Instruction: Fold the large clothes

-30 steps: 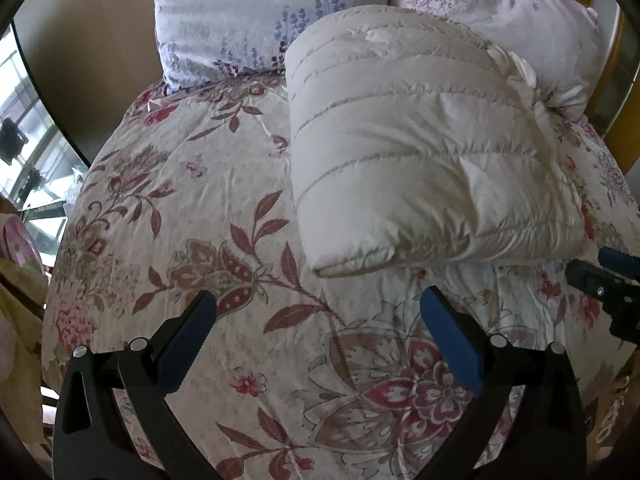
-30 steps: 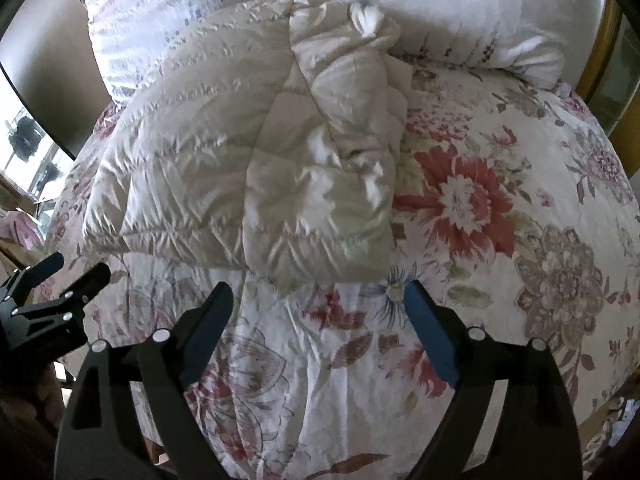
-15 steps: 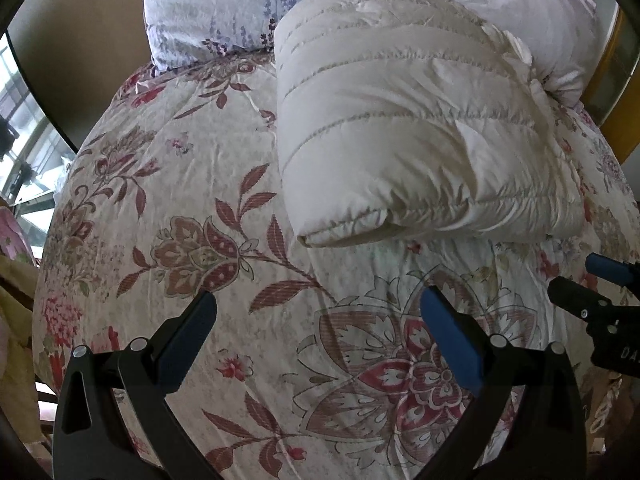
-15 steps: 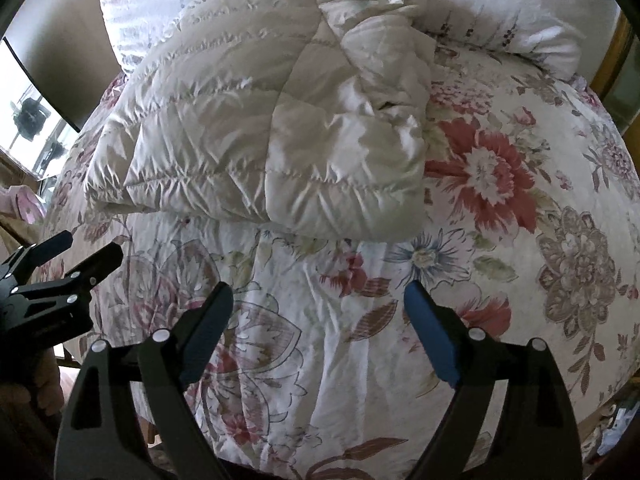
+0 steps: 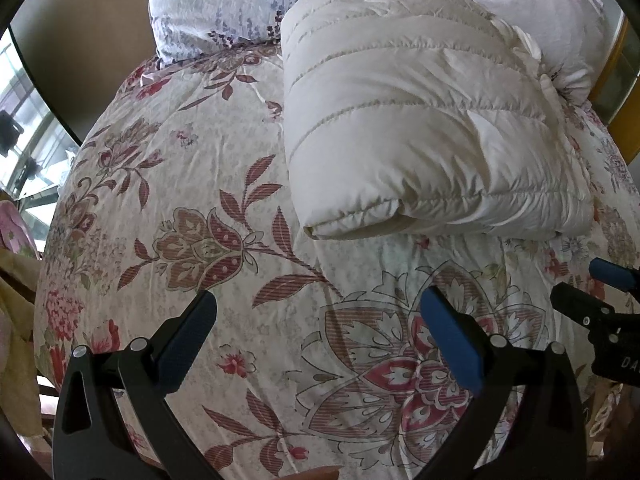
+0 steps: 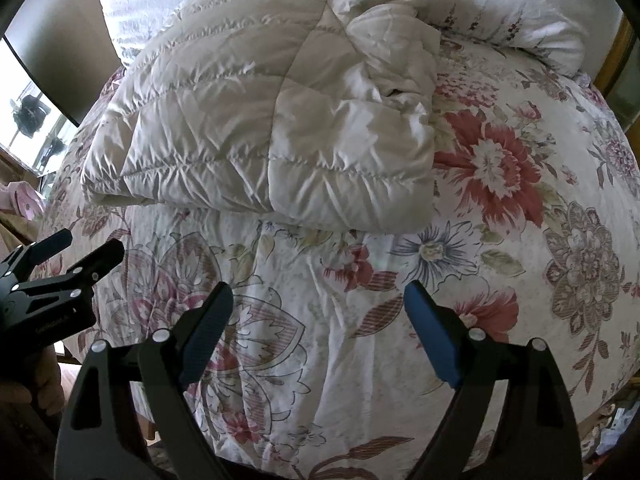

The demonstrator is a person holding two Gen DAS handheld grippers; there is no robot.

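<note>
A cream quilted puffer garment (image 5: 420,128) lies folded into a thick bundle on the floral bedspread (image 5: 208,208), its near edge facing me. It also shows in the right wrist view (image 6: 272,120). My left gripper (image 5: 318,312) is open and empty, above the bedspread, short of the bundle. My right gripper (image 6: 318,304) is open and empty, also short of the bundle's near edge. The right gripper shows at the right edge of the left wrist view (image 5: 592,292); the left gripper shows at the left edge of the right wrist view (image 6: 68,256).
Floral pillows (image 5: 224,4) lie against the headboard behind the bundle. A dark wall panel (image 5: 84,48) and a window (image 5: 24,132) stand to the left. A wooden bed frame (image 5: 616,52) is at the right. The bedspread (image 6: 520,208) drops off at the near and side edges.
Both grippers have drawn back and risen a little from the folded garment, so it sits farther up in both views. Both stay open and empty.
</note>
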